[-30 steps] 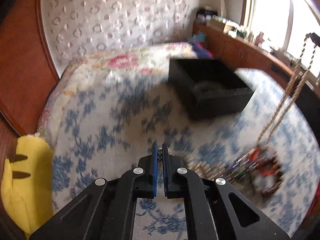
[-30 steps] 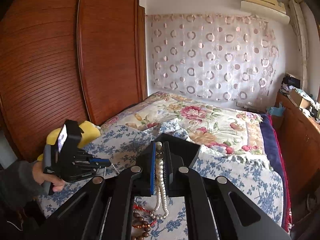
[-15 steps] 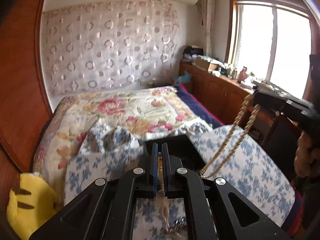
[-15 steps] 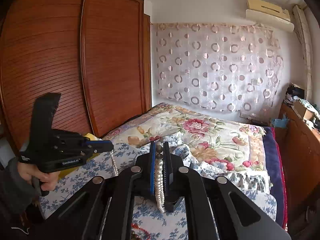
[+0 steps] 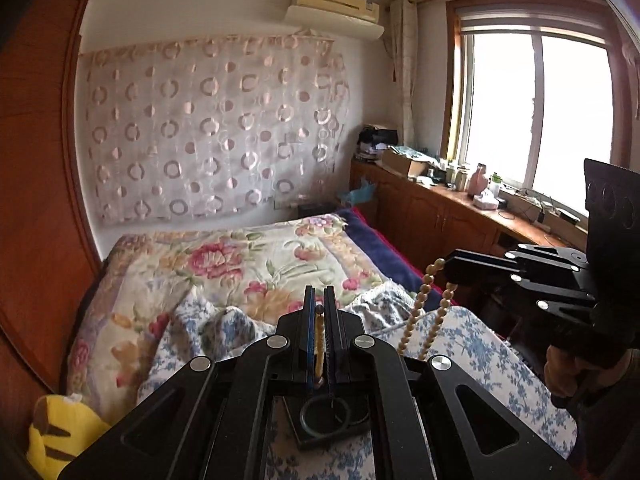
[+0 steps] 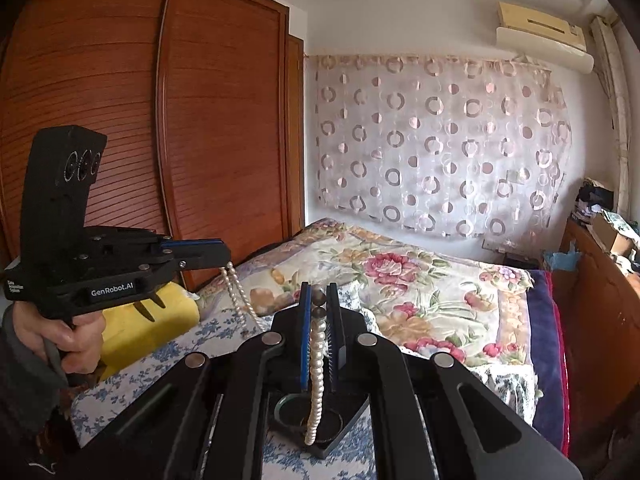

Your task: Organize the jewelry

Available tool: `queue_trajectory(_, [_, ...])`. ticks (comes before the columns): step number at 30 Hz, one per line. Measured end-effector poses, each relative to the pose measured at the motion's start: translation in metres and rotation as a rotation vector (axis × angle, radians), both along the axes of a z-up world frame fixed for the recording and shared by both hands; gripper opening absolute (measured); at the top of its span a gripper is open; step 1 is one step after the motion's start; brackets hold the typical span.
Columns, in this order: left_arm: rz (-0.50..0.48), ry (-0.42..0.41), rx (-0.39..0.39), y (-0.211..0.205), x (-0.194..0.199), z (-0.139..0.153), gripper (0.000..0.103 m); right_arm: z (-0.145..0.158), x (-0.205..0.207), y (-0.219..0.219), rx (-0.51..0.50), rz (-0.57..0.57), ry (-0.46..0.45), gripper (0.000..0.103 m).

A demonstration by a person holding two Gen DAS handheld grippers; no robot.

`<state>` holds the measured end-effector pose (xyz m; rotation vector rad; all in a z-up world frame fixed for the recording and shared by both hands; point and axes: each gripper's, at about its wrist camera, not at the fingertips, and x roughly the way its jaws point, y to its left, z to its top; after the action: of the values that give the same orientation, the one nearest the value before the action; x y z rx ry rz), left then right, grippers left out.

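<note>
Both tools are raised above the bed (image 5: 460,344), each pinching one end of the same pearl necklace (image 6: 316,364).

Left tool (image 5: 319,312): jaws pressed together on a short run of beads. Right tool (image 6: 319,304): jaws likewise clamped on the strand; a dark bead sits at the tips and a doubled length of pearls hangs straight down below it.

Directly under the hanging strand lies a black jewelry box (image 6: 320,420) on the blue-floral bedspread, with a dark ring-shaped bangle (image 5: 325,418) inside.

Risks (judgement):
- Beads are small, round and glossy, and the grip is narrow, so a slight loosening of either tool could let the strand slide out and fall onto the bedspread rather than into the box.
- Pulling the tools apart would tension the string; an over-pull could snap it or jerk it from one grip.
- The hanging loop swings freely, so lowering off-centre would drape it over the box wall.
- Soft, rumpled bedding gives the box an unstable base; a nudge could tip it.

Materials: pearls smooth and cream-white; tool bodies matte black with blue pads; box dark, flat-sided and angular; bedspread is printed woven cloth, creased.
</note>
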<state>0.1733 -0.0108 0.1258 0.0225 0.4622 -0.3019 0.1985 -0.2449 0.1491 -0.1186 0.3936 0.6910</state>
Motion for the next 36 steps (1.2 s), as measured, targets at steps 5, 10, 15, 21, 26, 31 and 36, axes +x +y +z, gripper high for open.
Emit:
queue_trajectory(5, [0.002,0.029,-0.002,-0.004,0.012,-0.007,0.003,0.001,0.012,0.003,-0.005,0.003,0.005,0.008])
queue_trajectory(10, [0.003,0.092,-0.002,-0.007,0.033,-0.032,0.003,-0.016,0.03,0.008,-0.024,-0.001,0.058,0.008])
queue_trajectory(15, [0.0,0.14,-0.009,-0.008,0.046,-0.05,0.003,-0.044,0.045,0.018,-0.051,-0.004,0.127,0.008])
queue_trajectory(21, [-0.019,0.09,-0.027,-0.01,0.041,-0.03,0.003,-0.065,0.051,0.022,-0.06,-0.011,0.167,0.008])
queue_trajectory(26, [-0.019,0.064,-0.012,-0.015,0.045,-0.015,0.004,-0.072,0.056,0.023,-0.063,-0.015,0.184,0.008])
queue_trajectory(31, [-0.024,0.096,0.006,-0.02,0.055,-0.026,0.004,-0.08,0.059,0.02,-0.067,-0.023,0.207,0.009])
queue_trajectory(36, [-0.015,0.155,0.03,-0.02,0.06,-0.054,0.004,-0.091,0.058,0.014,-0.061,-0.033,0.229,0.009])
